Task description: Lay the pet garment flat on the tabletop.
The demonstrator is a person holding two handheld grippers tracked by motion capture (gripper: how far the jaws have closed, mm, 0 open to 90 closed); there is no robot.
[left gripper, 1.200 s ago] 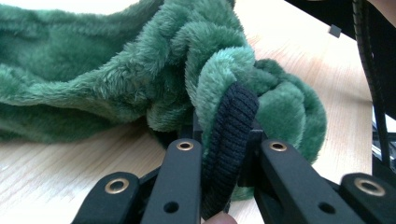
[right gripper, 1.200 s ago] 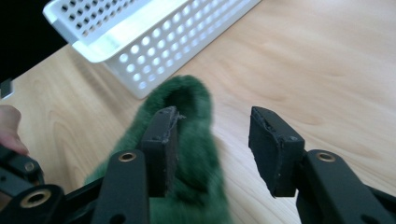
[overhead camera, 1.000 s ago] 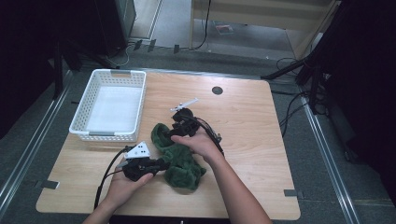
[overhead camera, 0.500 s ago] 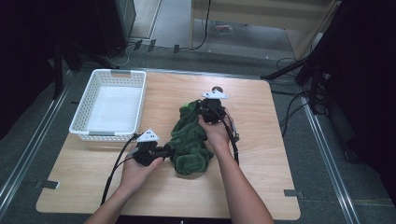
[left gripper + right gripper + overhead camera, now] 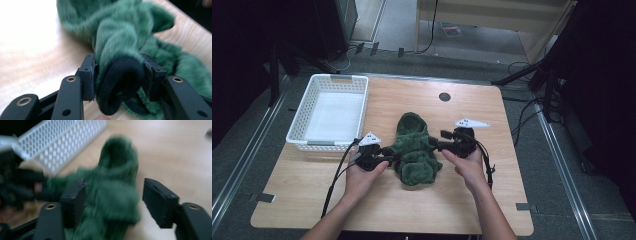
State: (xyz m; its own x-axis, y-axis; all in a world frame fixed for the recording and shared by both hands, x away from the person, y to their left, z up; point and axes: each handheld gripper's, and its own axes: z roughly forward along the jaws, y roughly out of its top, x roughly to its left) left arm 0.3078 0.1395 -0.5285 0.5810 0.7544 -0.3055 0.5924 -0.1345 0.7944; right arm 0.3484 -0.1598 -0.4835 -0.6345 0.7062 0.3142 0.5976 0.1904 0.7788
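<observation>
The left gripper (image 5: 120,75) is clamped on the black cuff of a green fleece garment (image 5: 414,147). The right gripper (image 5: 113,195) has its jaws spread wide beside it. The garment lies mid-table (image 5: 512,200); a white basket (image 5: 331,112) sits at the far left corner.

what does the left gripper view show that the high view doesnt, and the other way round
Left gripper view alone: the left gripper seen close up, its jaws clamped on a black ribbed cuff at the edge of the green fleece garment.

High view alone: the empty white basket at the table's left, the right gripper at the garment's right side, both of the person's hands, and the dark round hole near the table's far edge.

Both: the green garment lying on the wooden table, with the left gripper at its edge.
</observation>
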